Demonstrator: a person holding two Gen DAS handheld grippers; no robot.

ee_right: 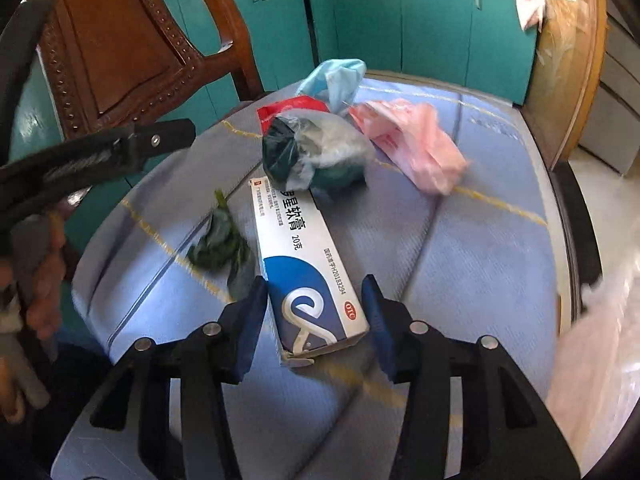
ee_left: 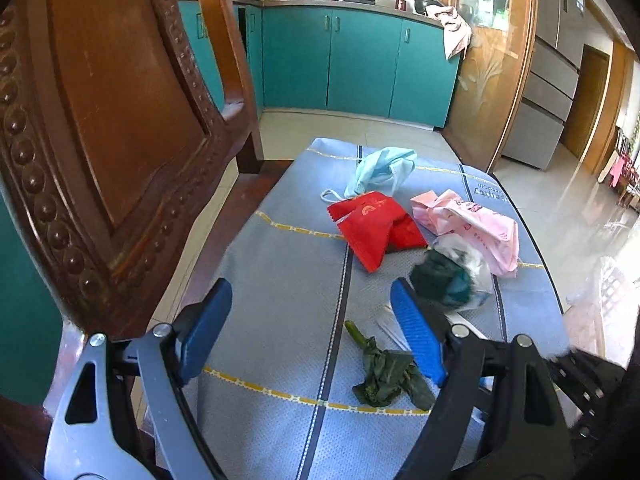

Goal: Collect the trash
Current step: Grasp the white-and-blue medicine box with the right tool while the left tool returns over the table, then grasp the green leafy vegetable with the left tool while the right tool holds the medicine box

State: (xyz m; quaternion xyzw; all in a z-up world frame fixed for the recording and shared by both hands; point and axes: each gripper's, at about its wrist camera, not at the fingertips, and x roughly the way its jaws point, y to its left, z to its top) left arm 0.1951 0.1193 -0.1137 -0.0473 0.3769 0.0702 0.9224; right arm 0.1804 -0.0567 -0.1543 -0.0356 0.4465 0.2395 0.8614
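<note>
Trash lies on a blue mat [ee_left: 280, 264]: a wilted green leaf [ee_left: 386, 374], a red bag [ee_left: 374, 226], a pink bag [ee_left: 476, 222], a light blue mask [ee_left: 384, 170] and a clear bag with dark green contents [ee_left: 452, 276]. My left gripper [ee_left: 312, 324] is open above the mat, left of the leaf. In the right wrist view, my right gripper [ee_right: 314, 306] is open around the near end of a white and blue ointment box [ee_right: 304, 264], with gaps on both sides. The leaf [ee_right: 220, 244], green-filled bag [ee_right: 316, 152], pink bag [ee_right: 412, 140] and mask [ee_right: 332, 80] lie beyond.
A carved wooden chair [ee_left: 108, 120] stands close on the left. Teal kitchen cabinets [ee_left: 340, 56] run along the back. A clear plastic bag [ee_right: 600, 360] hangs at the right edge of the right wrist view. The mat's right edge drops to a tiled floor [ee_left: 560, 200].
</note>
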